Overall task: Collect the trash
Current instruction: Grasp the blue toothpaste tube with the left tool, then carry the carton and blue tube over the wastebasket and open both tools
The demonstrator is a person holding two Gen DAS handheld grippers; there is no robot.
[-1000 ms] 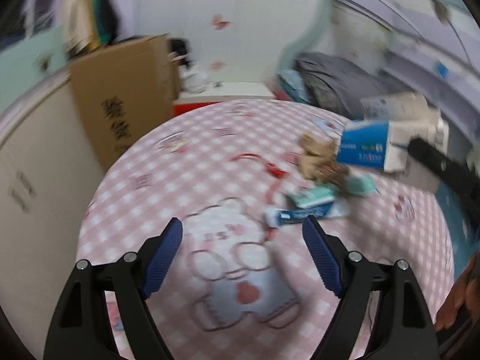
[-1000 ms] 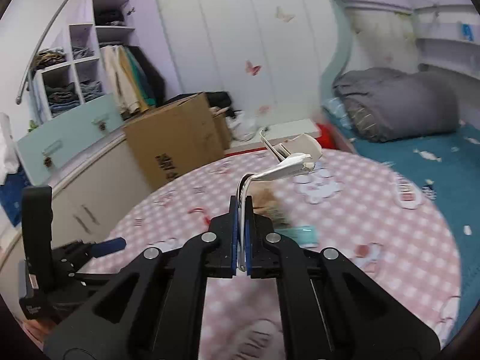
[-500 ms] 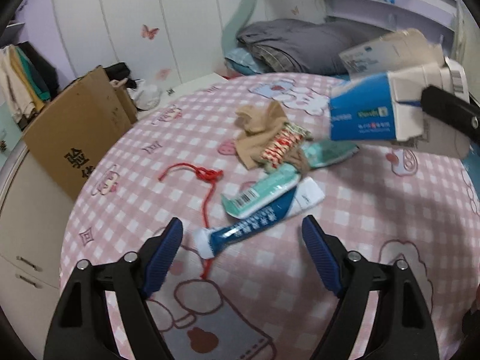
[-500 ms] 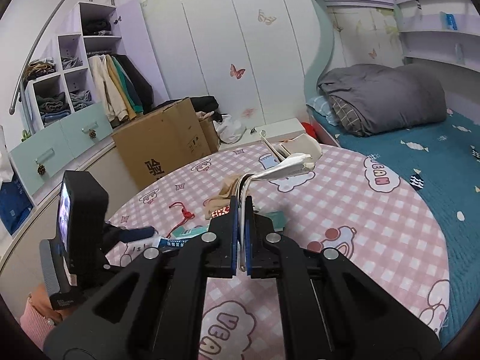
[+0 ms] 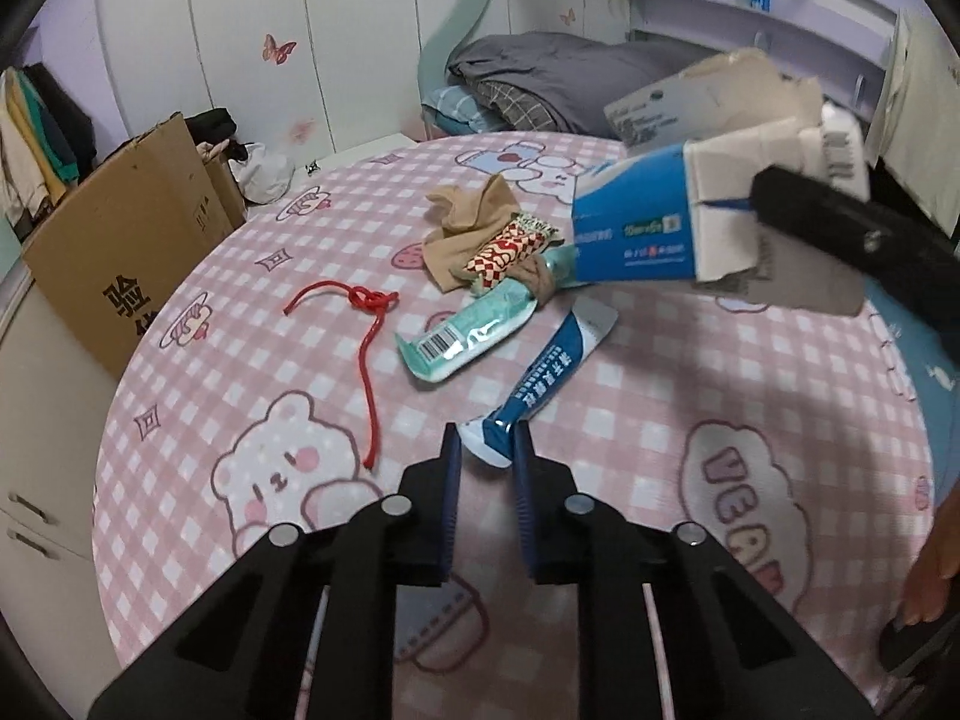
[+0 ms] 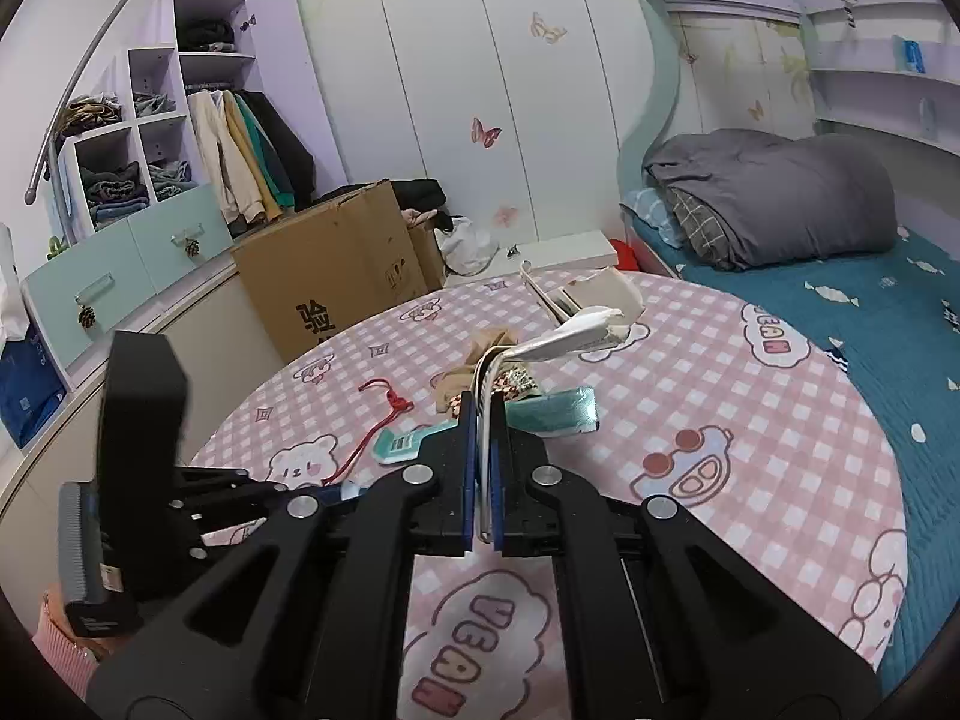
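Trash lies on a round table with a pink checked cloth (image 5: 720,408). My left gripper (image 5: 487,447) has closed around the cap end of a blue toothpaste tube (image 5: 543,381). Beyond it lie a teal tube (image 5: 474,330), a red-white wrapper (image 5: 504,249) on a tan cloth (image 5: 465,225), and a red string (image 5: 372,336). My right gripper (image 6: 482,414) is shut on a flattened blue and white carton (image 6: 576,330), held above the table; the carton also shows in the left wrist view (image 5: 690,222).
A brown cardboard box (image 5: 126,240) stands left of the table. A bed with a grey duvet (image 6: 774,198) and teal sheet lies to the right. Wardrobe doors (image 6: 480,90) and open shelves (image 6: 132,120) are behind.
My left gripper moved forward over the table and its jaws closed from wide open onto the blue toothpaste tube's end. The right gripper kept holding the carton.
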